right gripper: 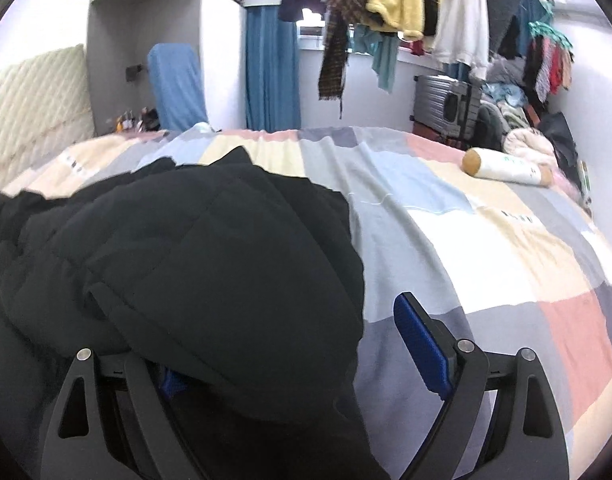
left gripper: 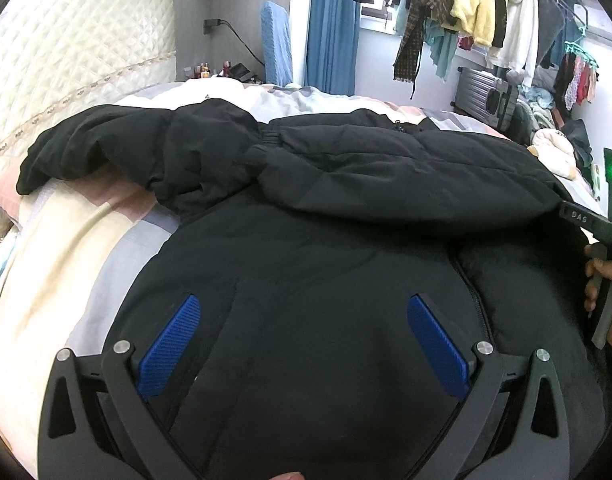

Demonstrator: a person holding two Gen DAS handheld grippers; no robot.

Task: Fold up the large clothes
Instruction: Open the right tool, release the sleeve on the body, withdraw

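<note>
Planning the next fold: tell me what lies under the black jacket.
The black jacket lies on a patchwork bedspread of pastel squares, visible all around it. Whatever sits directly beneath the jacket is covered and cannot be seen.

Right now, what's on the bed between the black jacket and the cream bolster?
Nothing: in the right wrist view only bare patchwork bedspread runs from the black jacket to the bolster.

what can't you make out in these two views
- Right tool's left pad: right wrist view, the jacket covers nearly all of it.
- Jacket's near hem: both views, cut off by the bottom edge and the tools.
- Bottle label: right wrist view, too small and blurred.
- Small items behind the bed: left wrist view, too small.
</note>
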